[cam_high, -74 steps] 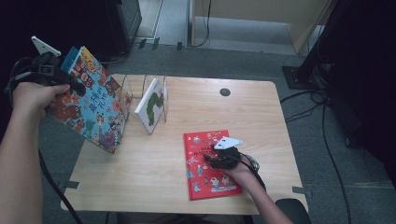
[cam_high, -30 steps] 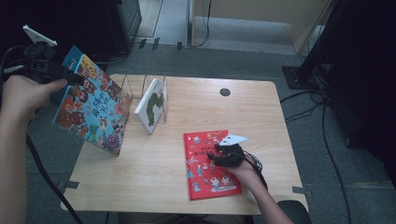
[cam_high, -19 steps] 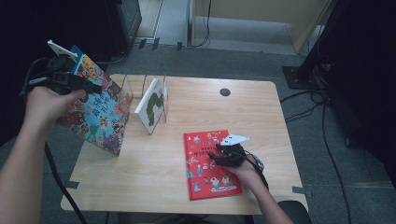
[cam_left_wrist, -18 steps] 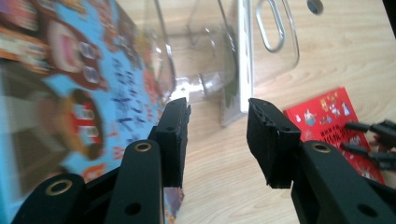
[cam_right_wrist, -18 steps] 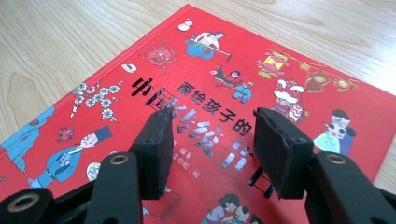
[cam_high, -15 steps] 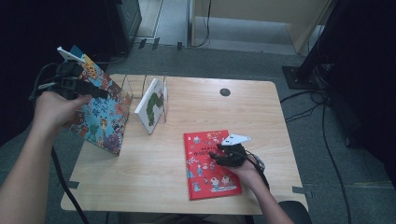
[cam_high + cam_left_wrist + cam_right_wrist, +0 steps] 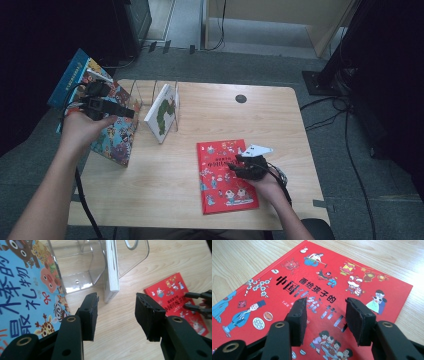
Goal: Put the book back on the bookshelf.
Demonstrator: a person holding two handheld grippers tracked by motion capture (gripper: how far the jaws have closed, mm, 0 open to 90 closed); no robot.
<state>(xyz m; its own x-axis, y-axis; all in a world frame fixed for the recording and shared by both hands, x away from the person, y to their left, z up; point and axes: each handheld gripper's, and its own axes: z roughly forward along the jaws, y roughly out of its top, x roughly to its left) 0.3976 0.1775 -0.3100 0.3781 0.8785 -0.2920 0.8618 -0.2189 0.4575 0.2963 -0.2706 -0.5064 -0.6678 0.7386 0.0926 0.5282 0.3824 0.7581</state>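
Chinese title lettering, black on red, is read on the red book (image 7: 319, 297), which lies flat at 5 o'clock on the bench (image 7: 280, 115). The right hand-held gripper (image 7: 325, 320) is held over its cover, jaws apart and just closing, nothing between. White characters are seen on the blue animal book (image 7: 27, 287), leaned at 9 o'clock against the clear rack (image 7: 82, 270). The left hand-held gripper (image 7: 116, 315) is open, just widening, empty. A white book (image 7: 161, 112) is stood in the rack.

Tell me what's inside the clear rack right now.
The clear rack holds one white book leaning between dividers; the slot beside it is empty. The blue book covers its far end.
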